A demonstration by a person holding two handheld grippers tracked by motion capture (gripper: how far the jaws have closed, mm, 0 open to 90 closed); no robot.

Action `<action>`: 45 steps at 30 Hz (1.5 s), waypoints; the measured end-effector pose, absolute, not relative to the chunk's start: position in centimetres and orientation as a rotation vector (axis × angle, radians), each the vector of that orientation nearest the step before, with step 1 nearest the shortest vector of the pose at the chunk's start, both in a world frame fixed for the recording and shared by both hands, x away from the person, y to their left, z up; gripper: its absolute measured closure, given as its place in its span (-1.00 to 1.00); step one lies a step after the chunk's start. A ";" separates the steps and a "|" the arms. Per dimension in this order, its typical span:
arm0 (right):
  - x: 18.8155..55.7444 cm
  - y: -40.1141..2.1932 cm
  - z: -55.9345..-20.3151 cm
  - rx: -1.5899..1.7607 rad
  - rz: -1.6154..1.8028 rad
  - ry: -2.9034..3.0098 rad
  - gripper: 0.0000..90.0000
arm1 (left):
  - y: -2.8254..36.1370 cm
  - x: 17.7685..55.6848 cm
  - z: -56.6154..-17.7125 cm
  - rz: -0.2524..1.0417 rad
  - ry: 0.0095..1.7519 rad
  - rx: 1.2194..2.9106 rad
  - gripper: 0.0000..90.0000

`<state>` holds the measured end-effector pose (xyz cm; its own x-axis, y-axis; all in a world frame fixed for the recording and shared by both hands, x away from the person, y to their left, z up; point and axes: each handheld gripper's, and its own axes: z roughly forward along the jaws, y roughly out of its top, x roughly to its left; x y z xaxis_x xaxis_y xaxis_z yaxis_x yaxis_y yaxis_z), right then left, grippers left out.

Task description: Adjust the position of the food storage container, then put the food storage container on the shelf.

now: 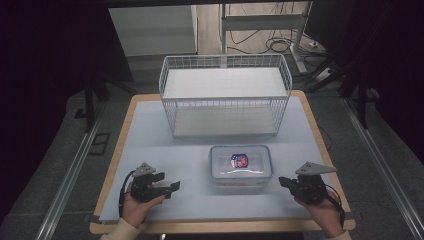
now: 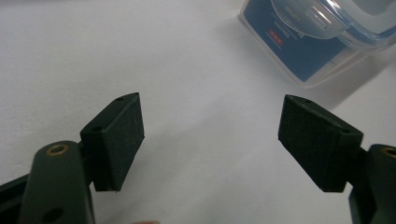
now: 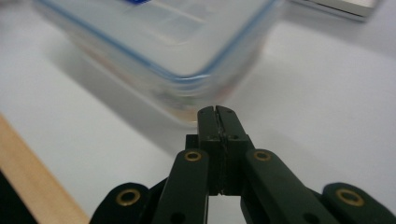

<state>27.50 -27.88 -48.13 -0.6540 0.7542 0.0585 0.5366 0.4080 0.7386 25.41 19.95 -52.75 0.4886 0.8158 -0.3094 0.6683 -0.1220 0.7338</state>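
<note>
you're holding the left gripper [image 1: 172,188] near the table's [image 1: 150,140] front edge, jaws apart and empty, aimed toward the box [image 1: 241,164], probably readying a grab. the right gripper [image 1: 283,182] is sitting just beside the box's right corner, jaws pressed together on nothing. the box is lying lidded at mid-table, in front of the basket [image 1: 225,95].

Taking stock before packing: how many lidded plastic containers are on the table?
1. The clear lidded container sits on the table in front of the wire basket, between the two grippers. The basket looks empty.
</note>
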 end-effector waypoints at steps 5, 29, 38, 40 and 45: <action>28.4 -29.2 -48.2 1.197 1.134 2.347 0.99 | 19.9 25.5 -52.8 0.208 1.241 1.856 -0.50; 30.9 -29.2 -46.2 1.246 1.424 2.320 -0.57 | 17.8 27.6 -49.5 0.141 1.205 1.766 -0.63; 33.1 -27.7 -45.5 1.288 1.428 2.369 -0.61 | 15.2 30.6 -49.0 0.041 1.233 1.750 -0.66; 33.6 -27.4 -45.6 1.300 1.427 2.366 -0.61 | 14.5 31.3 -49.2 -0.001 1.240 1.741 -0.65; 34.4 -26.7 -46.3 1.326 1.420 2.397 -0.61 | 12.9 32.4 -49.5 -0.050 1.236 1.756 -0.65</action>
<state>34.44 -26.69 -46.27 -0.6295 0.6927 0.3521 0.6415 0.2076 0.7385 32.39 12.85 -49.51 0.4875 0.7077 -0.5114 0.7464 -0.0338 0.6647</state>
